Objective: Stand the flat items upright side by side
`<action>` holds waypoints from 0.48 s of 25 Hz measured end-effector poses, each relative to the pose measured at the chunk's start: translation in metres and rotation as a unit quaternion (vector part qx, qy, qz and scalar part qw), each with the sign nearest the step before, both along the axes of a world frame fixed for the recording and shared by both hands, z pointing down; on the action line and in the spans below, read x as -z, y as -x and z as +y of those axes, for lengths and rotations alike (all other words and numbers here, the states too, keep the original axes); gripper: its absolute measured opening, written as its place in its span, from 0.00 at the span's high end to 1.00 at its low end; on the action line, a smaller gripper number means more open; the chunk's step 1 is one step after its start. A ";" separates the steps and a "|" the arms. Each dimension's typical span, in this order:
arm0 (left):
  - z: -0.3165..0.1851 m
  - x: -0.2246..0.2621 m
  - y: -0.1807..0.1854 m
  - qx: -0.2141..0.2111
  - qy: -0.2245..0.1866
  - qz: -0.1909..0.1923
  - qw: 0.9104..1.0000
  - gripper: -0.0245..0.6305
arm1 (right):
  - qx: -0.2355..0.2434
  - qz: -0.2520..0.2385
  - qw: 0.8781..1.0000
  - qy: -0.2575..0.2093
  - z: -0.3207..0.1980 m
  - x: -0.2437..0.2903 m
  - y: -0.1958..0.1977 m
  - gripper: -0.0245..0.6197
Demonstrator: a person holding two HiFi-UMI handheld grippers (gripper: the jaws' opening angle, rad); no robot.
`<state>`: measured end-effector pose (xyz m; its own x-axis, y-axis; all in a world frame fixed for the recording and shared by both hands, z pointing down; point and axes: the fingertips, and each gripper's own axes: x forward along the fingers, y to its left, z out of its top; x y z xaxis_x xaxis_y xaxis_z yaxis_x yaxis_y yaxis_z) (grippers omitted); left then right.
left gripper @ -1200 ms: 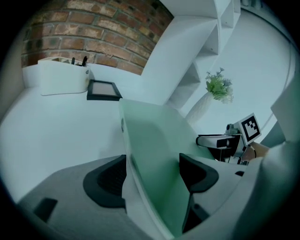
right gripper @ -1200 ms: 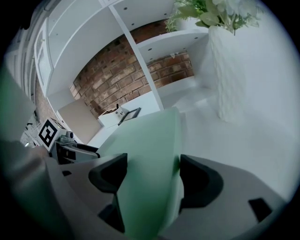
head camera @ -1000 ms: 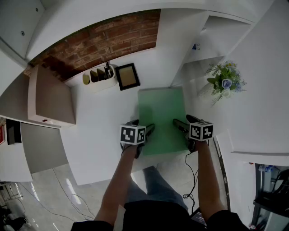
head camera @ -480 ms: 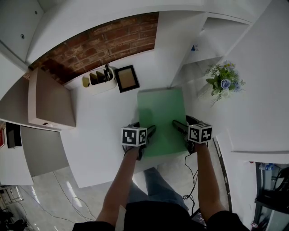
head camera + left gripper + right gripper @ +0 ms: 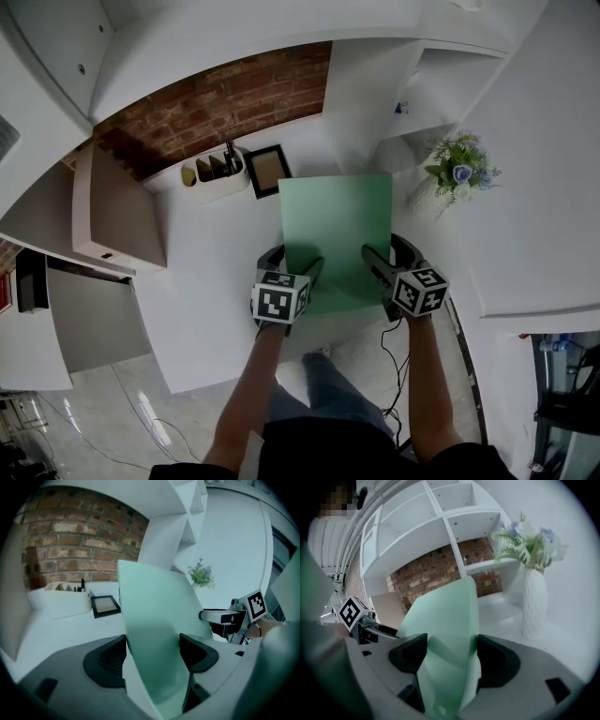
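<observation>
- Holding the green folder point(image 5: 335, 225) by its near edge with both grippers: left gripper point(image 5: 295, 264) on the near left part, right gripper point(image 5: 386, 258) on the near right part
- Left jaws: closed on the folder, which fills the gap pad to pad in the left gripper view
- Right jaws: set wide but gripping; they have just been closing a little, with the folder between them and against both pads
- Folder sits over the middle of the white bench point(image 5: 216, 272), slanting away toward the brick wall point(image 5: 225, 103); cannot tell whether its far edge rests on the bench
- Step judged: tipping the folder from flat to upright
- To do it well: raise both hands evenly so the sheet does not twist, keep both grips firm near the corners, and pivot about the far edge
- The sheet looks thin and bowed in the left gripper view, so it may flex
- Edges: far left corner is just beside the picture frame point(image 5: 266, 169), with the white organiser point(image 5: 214, 169) next to it; flower vase point(image 5: 459, 173) stands well apart on the right
- Open room: bare bench left of the folder; near bench edge lies close under the grippers
</observation>
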<state>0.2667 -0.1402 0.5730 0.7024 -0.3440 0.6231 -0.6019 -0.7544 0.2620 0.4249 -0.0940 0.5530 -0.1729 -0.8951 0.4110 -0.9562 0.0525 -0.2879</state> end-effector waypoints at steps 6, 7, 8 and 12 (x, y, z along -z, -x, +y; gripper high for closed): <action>-0.009 0.040 0.022 0.017 -0.107 0.000 0.994 0.46 | 0.007 0.032 0.996 -0.083 -0.009 0.046 0.022 0.46; -0.010 0.046 0.027 0.023 -0.123 -0.001 0.992 0.46 | 0.009 0.036 0.995 -0.094 -0.010 0.052 0.028 0.46; -0.010 0.052 0.033 0.028 -0.140 0.000 0.990 0.46 | 0.011 0.038 0.994 -0.105 -0.011 0.057 0.033 0.46; -0.012 0.075 0.055 0.056 -0.194 0.003 0.979 0.46 | 0.020 0.038 0.988 -0.148 -0.019 0.077 0.052 0.46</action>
<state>0.2114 -0.1524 0.4979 0.6508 -0.6289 0.4252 -0.6852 -0.7278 -0.0277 0.3724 -0.1128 0.4759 -0.1899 -0.9709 0.1456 -0.9697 0.1623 -0.1826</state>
